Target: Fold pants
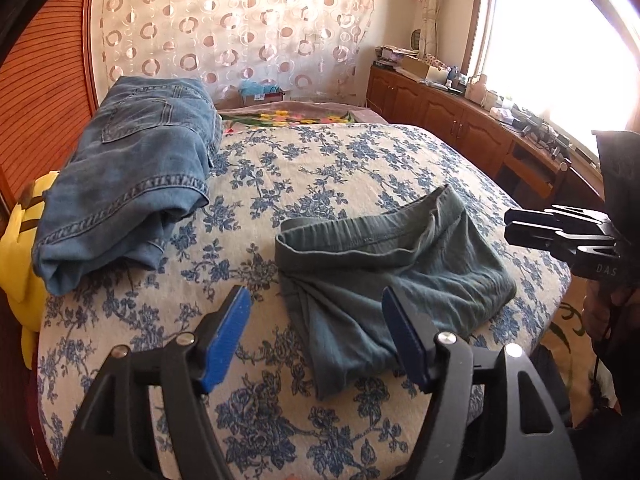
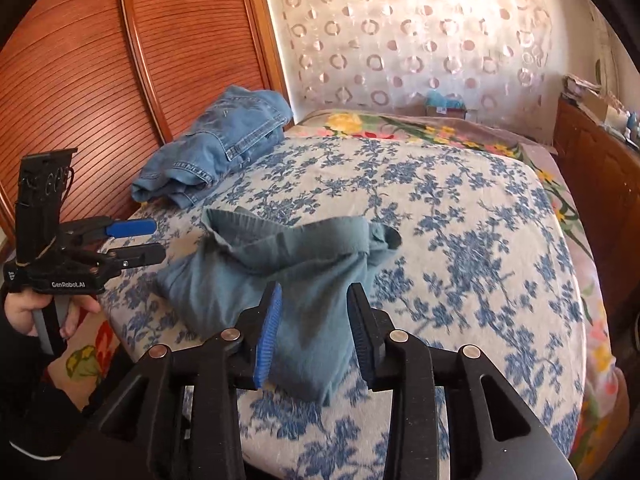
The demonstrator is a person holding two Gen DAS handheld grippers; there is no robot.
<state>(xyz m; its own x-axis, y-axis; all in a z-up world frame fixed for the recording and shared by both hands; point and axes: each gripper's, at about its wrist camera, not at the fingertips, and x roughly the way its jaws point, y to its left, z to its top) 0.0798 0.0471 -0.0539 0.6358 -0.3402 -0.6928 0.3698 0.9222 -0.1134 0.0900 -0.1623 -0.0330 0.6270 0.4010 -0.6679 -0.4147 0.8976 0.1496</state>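
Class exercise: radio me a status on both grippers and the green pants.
Left gripper open, nothing held. Right gripper open, straddling green pants without pinching. Pants folded, bunched, on floral bedspread. Folded jeans lie clear, nothing in the way.

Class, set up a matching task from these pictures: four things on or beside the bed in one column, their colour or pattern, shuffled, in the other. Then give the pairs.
Things
1. jeans
2. pants
3. bedspread
4. soft toy

Descriptions
A. yellow
B. white with blue flowers
C. grey-green
D. faded blue denim

Pairs: 1-D, 2-C, 3-B, 4-A
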